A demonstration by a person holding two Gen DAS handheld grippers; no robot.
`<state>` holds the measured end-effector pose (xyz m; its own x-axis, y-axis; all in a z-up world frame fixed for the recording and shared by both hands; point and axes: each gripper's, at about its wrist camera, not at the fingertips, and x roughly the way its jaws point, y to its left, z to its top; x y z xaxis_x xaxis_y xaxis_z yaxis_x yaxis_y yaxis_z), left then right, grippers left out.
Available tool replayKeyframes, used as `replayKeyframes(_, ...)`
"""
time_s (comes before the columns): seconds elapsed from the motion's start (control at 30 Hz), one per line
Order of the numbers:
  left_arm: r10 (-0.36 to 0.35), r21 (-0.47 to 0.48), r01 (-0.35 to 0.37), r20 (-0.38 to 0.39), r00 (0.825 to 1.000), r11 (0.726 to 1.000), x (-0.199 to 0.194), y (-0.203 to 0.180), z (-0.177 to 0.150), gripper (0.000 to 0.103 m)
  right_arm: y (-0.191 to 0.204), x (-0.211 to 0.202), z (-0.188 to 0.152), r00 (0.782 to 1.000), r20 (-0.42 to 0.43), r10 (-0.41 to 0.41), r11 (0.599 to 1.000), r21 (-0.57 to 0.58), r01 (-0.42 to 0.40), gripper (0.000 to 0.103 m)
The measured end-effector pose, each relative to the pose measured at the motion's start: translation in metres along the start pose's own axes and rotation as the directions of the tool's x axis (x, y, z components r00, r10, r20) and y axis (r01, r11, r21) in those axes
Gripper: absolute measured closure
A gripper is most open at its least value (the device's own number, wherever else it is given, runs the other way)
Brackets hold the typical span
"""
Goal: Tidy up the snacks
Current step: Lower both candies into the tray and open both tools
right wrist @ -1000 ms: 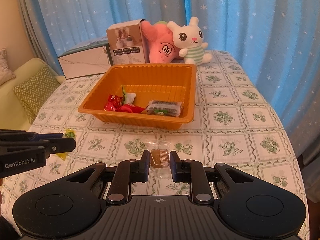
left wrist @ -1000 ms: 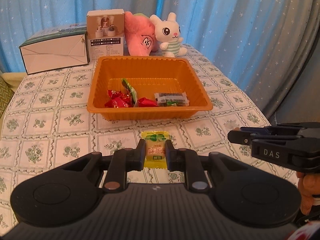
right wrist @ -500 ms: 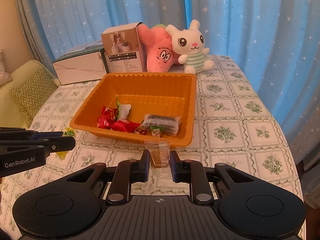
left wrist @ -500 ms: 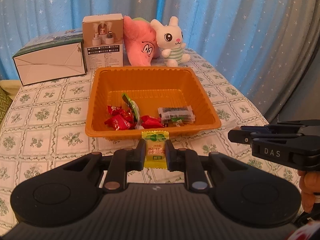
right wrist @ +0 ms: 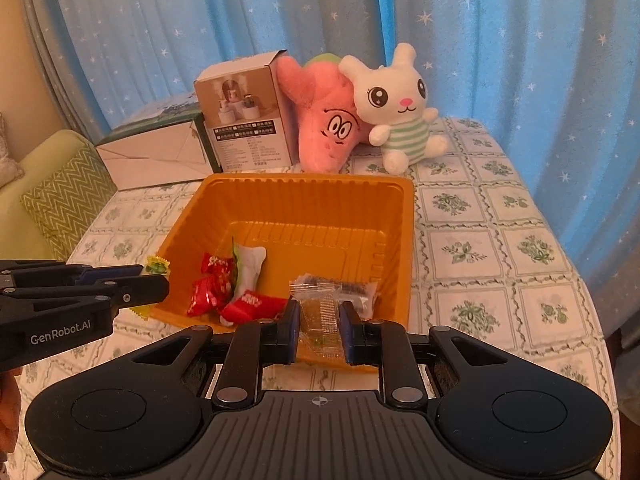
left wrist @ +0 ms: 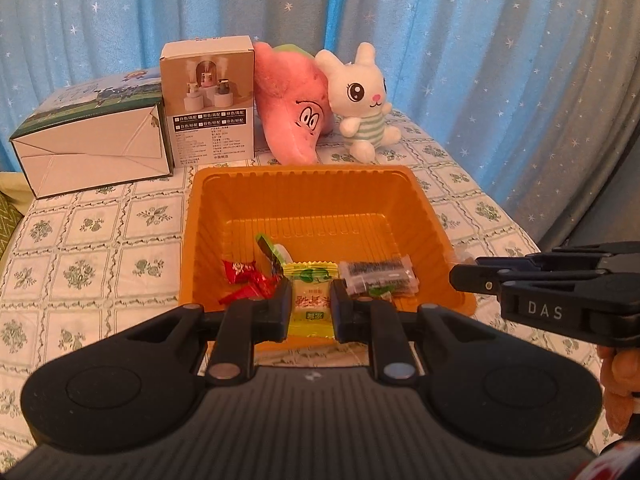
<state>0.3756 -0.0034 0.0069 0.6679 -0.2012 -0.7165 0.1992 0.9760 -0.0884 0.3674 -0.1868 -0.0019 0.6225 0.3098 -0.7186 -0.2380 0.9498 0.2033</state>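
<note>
An orange tray (left wrist: 312, 184) (right wrist: 316, 192) sits mid-table and holds red candies (left wrist: 244, 276) (right wrist: 212, 284), a green-white packet (left wrist: 276, 254) (right wrist: 248, 268) and a dark clear-wrapped bar (left wrist: 378, 274) (right wrist: 352, 286). My left gripper (left wrist: 311, 304) is shut on a yellow-green wrapped candy (left wrist: 311, 300), held over the tray's near rim. My right gripper (right wrist: 319, 316) is shut on a clear-wrapped brown snack (right wrist: 319, 314), also over the near rim. Each gripper shows from the side in the other's view: the right one (left wrist: 560, 288), the left one (right wrist: 80, 292).
Behind the tray stand a white-green carton (left wrist: 92, 144), a small product box (left wrist: 208, 96), a pink plush (left wrist: 296, 100) and a white bunny plush (left wrist: 364, 96). Blue star curtains hang behind. A green cushion (right wrist: 64, 192) lies left of the table.
Both grippers lifted their snacks off the tablecloth and moved forward, from in front of the tray to over its near rim.
</note>
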Motion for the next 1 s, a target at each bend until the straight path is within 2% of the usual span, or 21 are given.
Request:
replayKeyframes(0.5, -0.026, 0.000, 0.026, -0.026, 0.999, 1.000, 0.046, 0.009, 0.039, 0.085, -0.013, 0.051, 0.039, 0.999, -0.053, -0.008, 0.999, 0.031, 0.009, 0.082)
replayKeyframes(0.87, -0.040, -0.019, 0.039, -0.069, 0.997, 0.999, 0.084, 0.008, 0.051, 0.085, -0.022, 0.070, 0.045, 0.997, -0.069, -0.014, 0.998, 0.063, 0.018, 0.082)
replayKeyframes(1.0, -0.037, -0.036, 0.034, -0.085, 0.996, 0.999, 0.093, 0.008, 0.049, 0.073, -0.027, 0.072, 0.043, 0.997, -0.075, -0.018, 0.997, 0.067, 0.023, 0.082)
